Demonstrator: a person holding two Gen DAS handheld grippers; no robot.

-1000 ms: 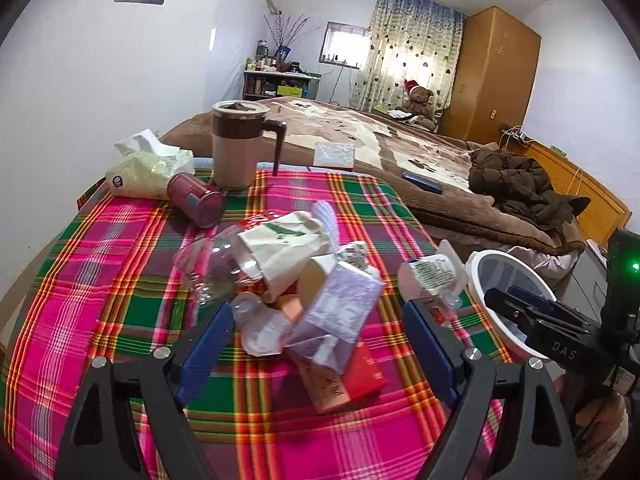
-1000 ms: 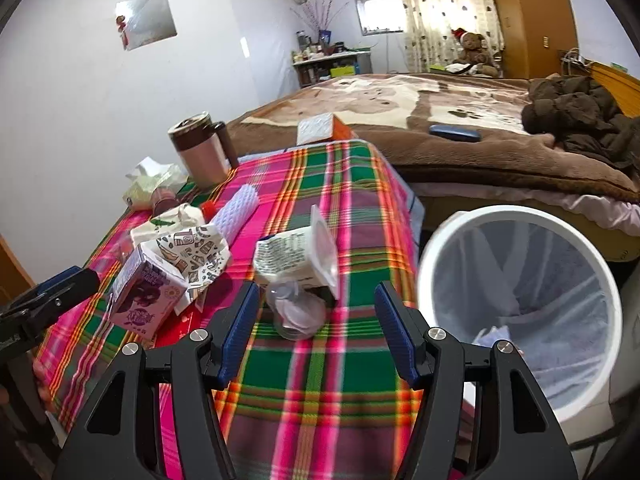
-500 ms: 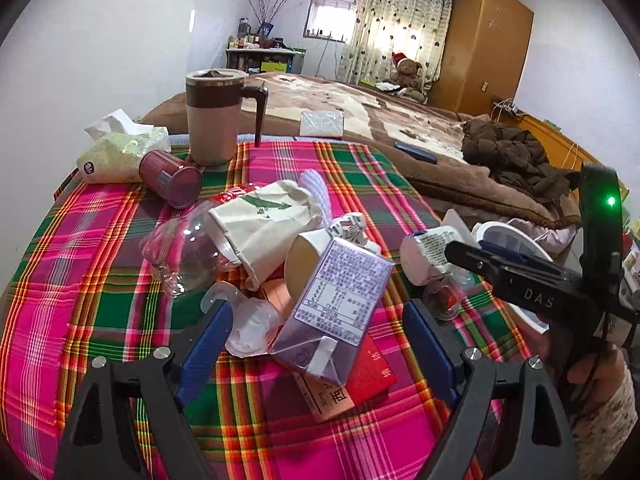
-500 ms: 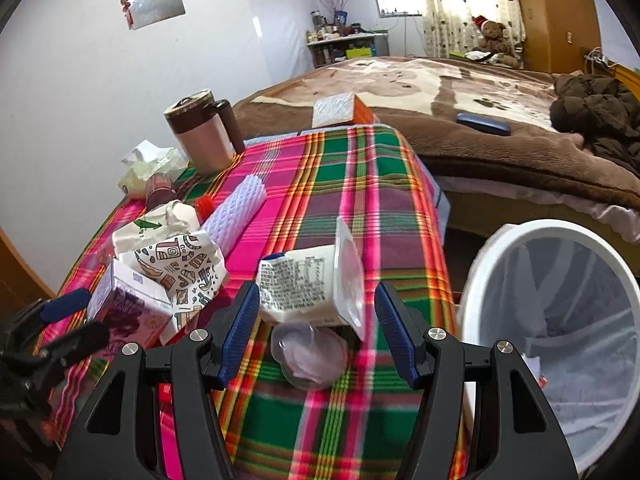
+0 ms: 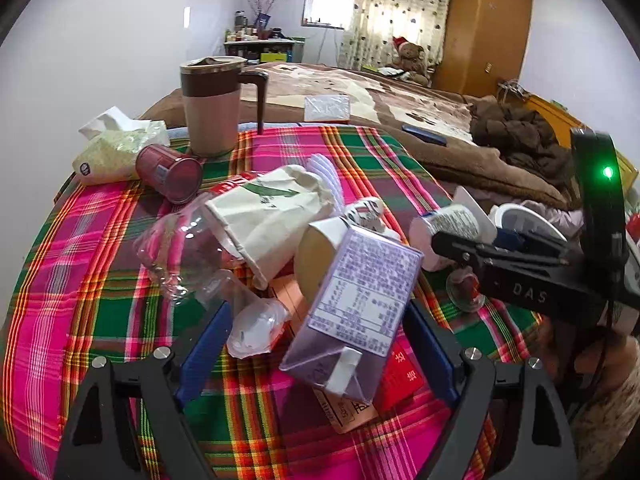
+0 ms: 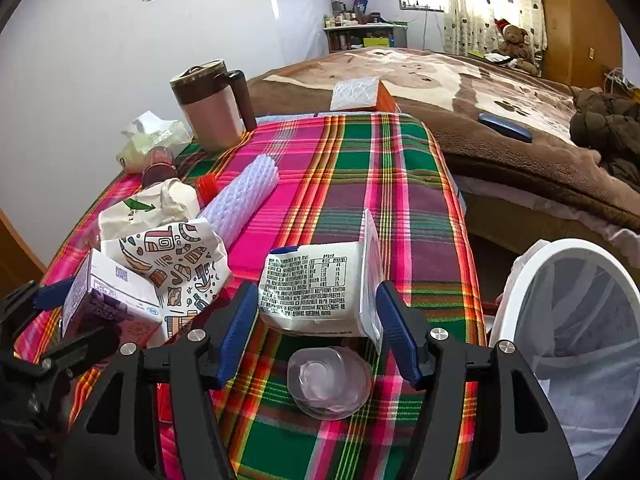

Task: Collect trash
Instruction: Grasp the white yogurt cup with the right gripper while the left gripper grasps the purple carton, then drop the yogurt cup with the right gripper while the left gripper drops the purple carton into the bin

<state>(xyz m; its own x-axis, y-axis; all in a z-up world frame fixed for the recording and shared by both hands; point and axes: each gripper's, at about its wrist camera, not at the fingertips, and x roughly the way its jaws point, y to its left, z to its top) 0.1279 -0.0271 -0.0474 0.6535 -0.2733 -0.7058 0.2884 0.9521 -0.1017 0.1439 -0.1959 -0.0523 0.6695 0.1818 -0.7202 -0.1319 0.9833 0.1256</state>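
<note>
two pairs of tongs work over a desk (image 6: 360, 152) draped in a pink, green and red plaid cloth, littered with trash. the left tongs (image 5: 316, 344) stand wide apart, pads clear of everything; between them lies a purple drink carton (image 5: 356, 304) tilted on a red packet (image 5: 400, 376), with a crumpled clear plastic cup (image 5: 256, 328) just beside the left pad. past these sits a heap near the middle of the desk: a crushed clear bottle (image 5: 180, 244), a crumpled white paper bag (image 5: 268, 216) and a patterned paper cup (image 6: 180, 264). a red can (image 5: 172, 172) lies on its side toward the far left corner, next to a tissue pack (image 5: 116, 148) and an upright brown-lidded mug (image 5: 212, 104).

the right tongs (image 6: 316, 332) are parted and have just been widening; a white yogurt tub (image 6: 316, 288) on its side, its peeled lid sticking up, lies between the pads, which stand just beside it without clearly pressing. a small clear plastic cup (image 6: 328, 384) sits on the cloth under the tongs, nearer the camera. a white foam sleeve (image 6: 244, 196) lies left of the tub toward the desk's middle. off the right edge of the desk stands a white bin (image 6: 520, 280) with a pale liner. beyond the far edge is a bed (image 6: 460, 92) with a brown blanket.
</note>
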